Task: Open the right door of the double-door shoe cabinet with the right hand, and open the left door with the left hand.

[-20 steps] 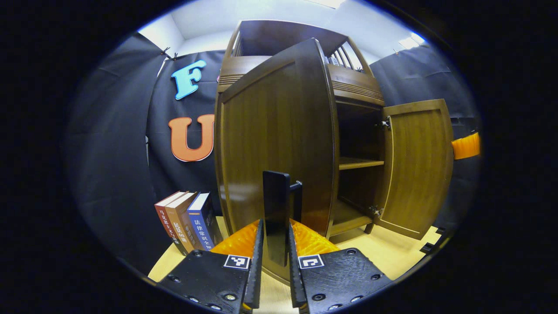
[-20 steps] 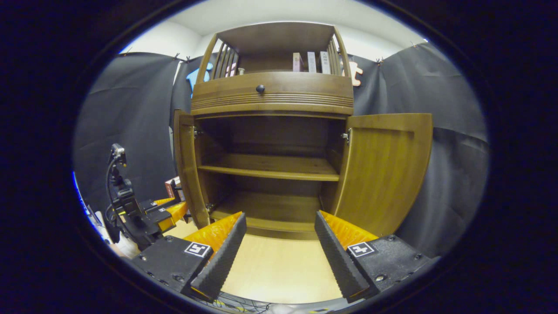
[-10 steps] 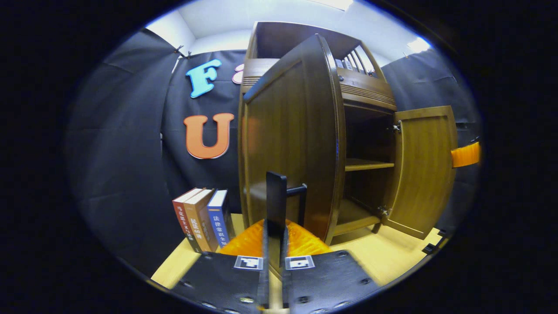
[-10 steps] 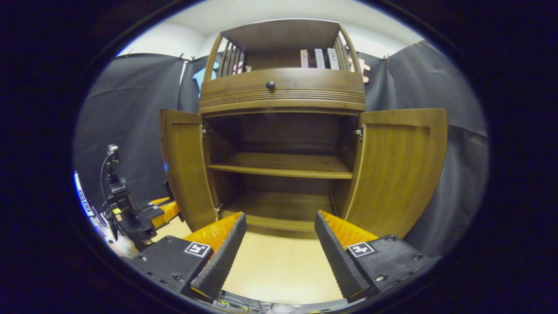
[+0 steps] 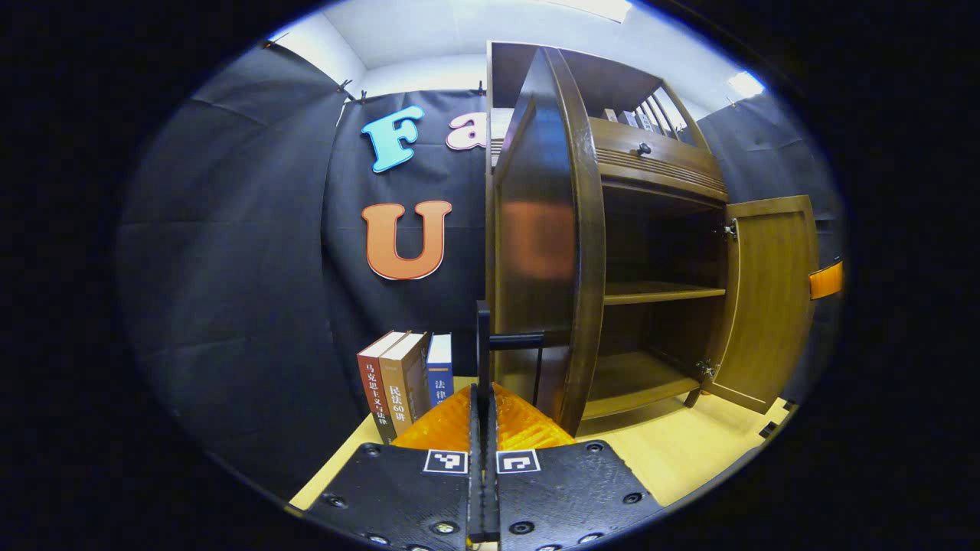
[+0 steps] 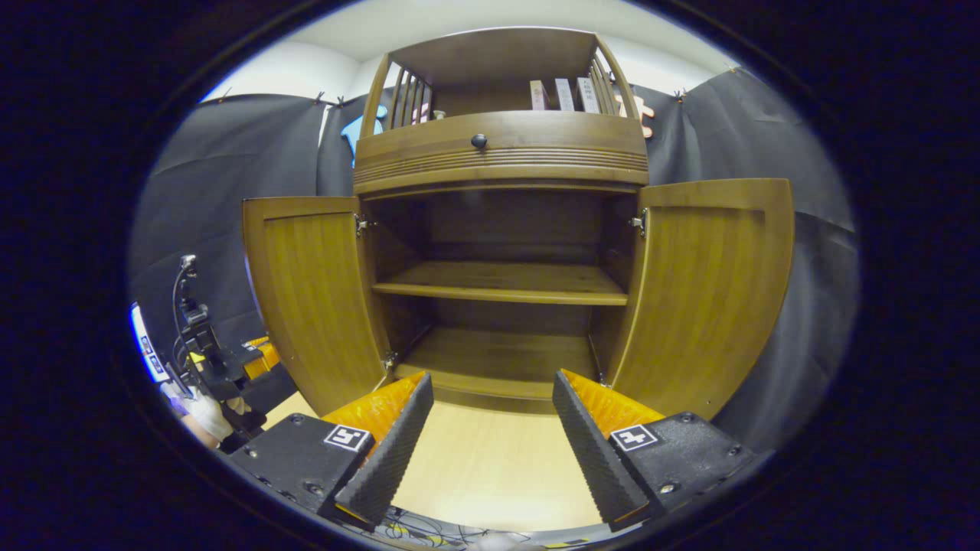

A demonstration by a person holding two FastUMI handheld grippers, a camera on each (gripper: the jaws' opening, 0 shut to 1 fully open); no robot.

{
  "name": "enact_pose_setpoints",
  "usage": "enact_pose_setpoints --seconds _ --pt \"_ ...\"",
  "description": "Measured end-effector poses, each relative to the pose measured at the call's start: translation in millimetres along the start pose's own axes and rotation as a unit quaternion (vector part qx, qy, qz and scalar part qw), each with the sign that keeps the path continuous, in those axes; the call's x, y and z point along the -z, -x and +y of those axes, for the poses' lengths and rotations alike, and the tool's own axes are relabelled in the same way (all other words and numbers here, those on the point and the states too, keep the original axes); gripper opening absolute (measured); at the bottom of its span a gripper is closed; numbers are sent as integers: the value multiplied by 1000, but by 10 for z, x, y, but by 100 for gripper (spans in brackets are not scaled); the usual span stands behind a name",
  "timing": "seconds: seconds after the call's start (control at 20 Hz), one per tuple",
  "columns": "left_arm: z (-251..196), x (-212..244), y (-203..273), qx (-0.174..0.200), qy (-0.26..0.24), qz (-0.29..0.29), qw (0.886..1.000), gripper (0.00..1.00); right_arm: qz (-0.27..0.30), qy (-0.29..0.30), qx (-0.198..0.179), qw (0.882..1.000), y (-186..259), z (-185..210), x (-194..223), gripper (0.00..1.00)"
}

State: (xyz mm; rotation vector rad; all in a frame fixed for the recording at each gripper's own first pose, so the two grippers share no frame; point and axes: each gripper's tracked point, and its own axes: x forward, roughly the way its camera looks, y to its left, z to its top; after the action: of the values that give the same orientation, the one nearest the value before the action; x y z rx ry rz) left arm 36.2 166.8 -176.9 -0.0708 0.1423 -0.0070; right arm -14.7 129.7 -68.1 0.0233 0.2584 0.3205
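The brown shoe cabinet [image 6: 501, 153] stands with both doors swung wide, baring two bare shelves [image 6: 501, 282]. In the left gripper view the left door [image 5: 543, 252] is seen almost edge-on, and my left gripper [image 5: 482, 398] is shut on its thin black handle [image 5: 482, 337]. The right door [image 5: 769, 298] hangs open farther off. In the right gripper view the left door [image 6: 310, 298] and right door [image 6: 712, 291] flank the opening. My right gripper [image 6: 490, 428] is open over the pale floor, holding nothing, a short way in front of the cabinet.
Three books [image 5: 398, 383] stand on the floor left of the cabinet against the black cloth. A drawer with a round knob [image 6: 479, 141] sits above the doors, with books [image 6: 563, 96] on the top shelf. A gloved hand [image 6: 203, 413] with the left gripper appears low on the left.
The left door has swung farther open with my left gripper on its handle, now near edge-on. The right gripper stays open and has barely moved.
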Motion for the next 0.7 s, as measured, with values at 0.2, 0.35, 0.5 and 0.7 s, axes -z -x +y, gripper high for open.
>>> enact_pose_setpoints --seconds 0.2,0.35,0.5,0.7 --pt "164 3 -17 31 -6 -1 999 0 9 -1 -2 1000 -8 -10 49 100" --pt "261 6 -32 52 -13 1 999 0 9 -5 0 1000 -10 -23 48 99" --pt "363 15 -59 71 -7 4 997 0 6 -7 6 1000 4 -60 15 100" --pt "442 23 -89 110 2 11 994 0 5 -8 13 1000 22 -142 2 99"
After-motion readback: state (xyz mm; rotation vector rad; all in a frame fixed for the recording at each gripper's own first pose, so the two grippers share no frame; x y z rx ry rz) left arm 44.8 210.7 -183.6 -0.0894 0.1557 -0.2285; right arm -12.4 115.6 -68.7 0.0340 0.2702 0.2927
